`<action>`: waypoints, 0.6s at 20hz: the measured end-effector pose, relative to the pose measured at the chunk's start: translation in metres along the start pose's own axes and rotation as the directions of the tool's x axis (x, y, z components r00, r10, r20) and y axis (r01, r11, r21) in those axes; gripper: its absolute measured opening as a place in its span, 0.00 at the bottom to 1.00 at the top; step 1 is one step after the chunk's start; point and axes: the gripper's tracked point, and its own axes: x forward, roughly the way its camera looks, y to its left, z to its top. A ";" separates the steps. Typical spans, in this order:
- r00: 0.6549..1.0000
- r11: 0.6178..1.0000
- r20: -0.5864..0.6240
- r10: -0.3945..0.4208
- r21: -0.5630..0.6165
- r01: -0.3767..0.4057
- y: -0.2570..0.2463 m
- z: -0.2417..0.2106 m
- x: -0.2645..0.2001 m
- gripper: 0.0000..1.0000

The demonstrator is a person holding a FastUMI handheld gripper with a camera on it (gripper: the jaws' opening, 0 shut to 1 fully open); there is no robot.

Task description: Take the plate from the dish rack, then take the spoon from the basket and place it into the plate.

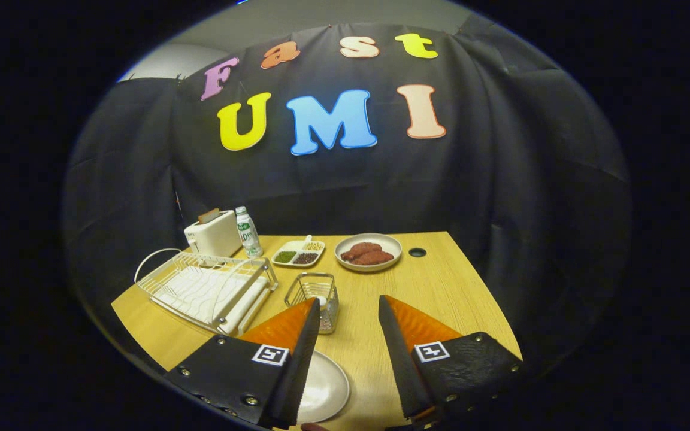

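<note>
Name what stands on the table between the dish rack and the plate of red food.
In the gripper view, the wire basket and the divided white tray stand between the dish rack and the plate of red food. The open gripper hangs nearer.

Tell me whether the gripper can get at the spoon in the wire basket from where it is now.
Probably yes. The gripper is open and holds nothing, and the wire basket stands open-topped just ahead of its left finger, with the spoon showing inside. The dish rack sits off to the side.

- Open tongs (350,308) hang above bare counter (441,293); nothing lies between the fingers.
- Wire basket (314,296) stands just ahead of the left finger.
- Dish rack (204,290) blocks the left side.
- White plate (324,389) lies under the left finger.
</note>
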 end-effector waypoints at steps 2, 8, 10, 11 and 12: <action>0.996 1.000 0.085 0.011 0.000 -0.011 0.005 0.015 0.009 0.62; 0.991 0.998 0.130 0.040 -0.044 -0.035 0.027 -0.008 0.053 0.65; 0.989 0.999 0.143 0.037 -0.040 -0.032 0.028 -0.018 0.069 0.65; 0.987 0.999 0.156 0.034 -0.038 -0.028 0.029 -0.020 0.079 0.71; 0.986 0.999 0.165 0.030 -0.037 -0.024 0.028 -0.024 0.086 0.74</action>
